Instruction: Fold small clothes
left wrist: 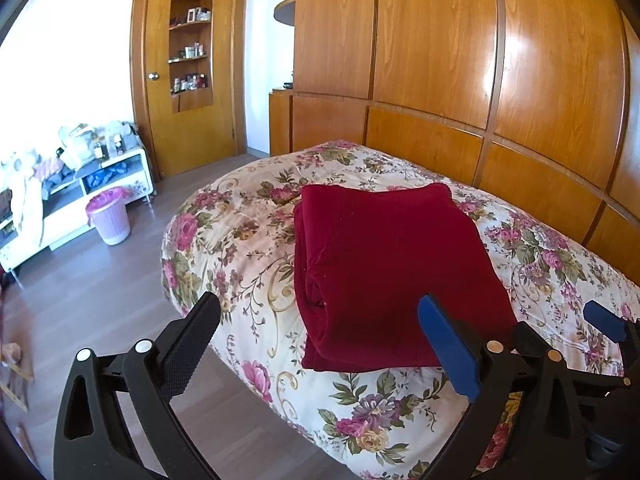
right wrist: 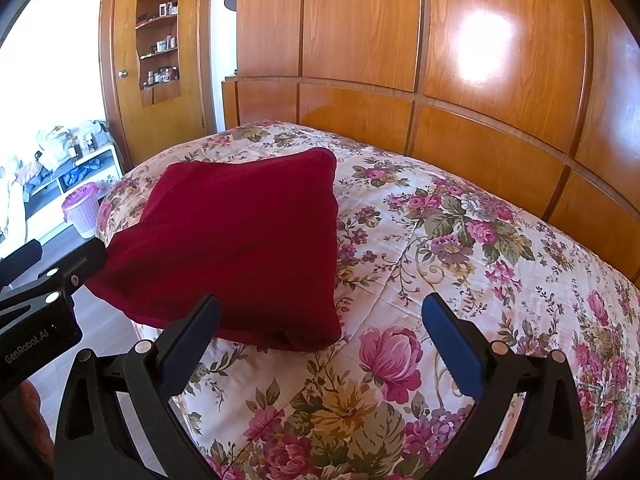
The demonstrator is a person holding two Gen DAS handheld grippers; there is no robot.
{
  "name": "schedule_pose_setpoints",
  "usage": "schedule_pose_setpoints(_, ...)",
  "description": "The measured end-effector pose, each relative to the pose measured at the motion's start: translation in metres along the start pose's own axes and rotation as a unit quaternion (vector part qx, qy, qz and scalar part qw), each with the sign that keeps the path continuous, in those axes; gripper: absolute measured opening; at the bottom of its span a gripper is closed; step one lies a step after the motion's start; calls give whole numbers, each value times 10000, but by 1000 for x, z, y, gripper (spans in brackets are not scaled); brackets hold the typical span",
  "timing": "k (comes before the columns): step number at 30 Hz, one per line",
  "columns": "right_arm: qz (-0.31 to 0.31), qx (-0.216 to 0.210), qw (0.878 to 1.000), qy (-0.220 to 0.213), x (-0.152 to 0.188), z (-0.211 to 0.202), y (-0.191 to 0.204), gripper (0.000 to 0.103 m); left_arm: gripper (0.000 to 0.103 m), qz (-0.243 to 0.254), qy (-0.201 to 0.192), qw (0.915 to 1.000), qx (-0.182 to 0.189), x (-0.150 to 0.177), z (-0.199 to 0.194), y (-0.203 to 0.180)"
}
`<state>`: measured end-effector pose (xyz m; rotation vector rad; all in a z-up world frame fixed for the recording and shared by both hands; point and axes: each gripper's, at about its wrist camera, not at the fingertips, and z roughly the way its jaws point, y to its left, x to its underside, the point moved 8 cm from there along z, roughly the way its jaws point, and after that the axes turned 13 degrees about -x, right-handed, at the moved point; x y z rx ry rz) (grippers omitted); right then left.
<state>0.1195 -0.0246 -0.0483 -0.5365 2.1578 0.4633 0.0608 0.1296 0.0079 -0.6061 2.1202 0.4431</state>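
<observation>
A dark red garment [left wrist: 392, 272] lies folded into a thick rectangle on the floral bedspread [left wrist: 240, 220], near the bed's left edge. My left gripper [left wrist: 320, 312] hovers open just short of the garment's near edge, holding nothing. In the right wrist view the same red garment [right wrist: 240, 248] sits left of centre on the bedspread [right wrist: 460, 260]. My right gripper [right wrist: 320, 312] is open over the bedspread beside the garment's near right corner, with nothing between its fingers. The left gripper's black body [right wrist: 40, 300] shows at the left edge there.
A tall wooden wardrobe wall [left wrist: 440, 60] runs behind the bed. Left of the bed is wooden floor [left wrist: 100, 300] with a pink waste bin [left wrist: 110, 216], a white low cabinet [left wrist: 80, 192] piled with clutter, and a wooden door [left wrist: 192, 72].
</observation>
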Motion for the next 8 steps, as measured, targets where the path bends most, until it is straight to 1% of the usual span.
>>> schedule_pose_setpoints(5, 64, 55, 10000, 28, 2, 2, -3, 100, 98, -118, 231, 9996, -82, 6, 10, 5)
schedule_pose_setpoints(8, 113, 59, 9999, 18, 3, 2, -4, 100, 98, -140, 295, 9994, -119, 9, 13, 6)
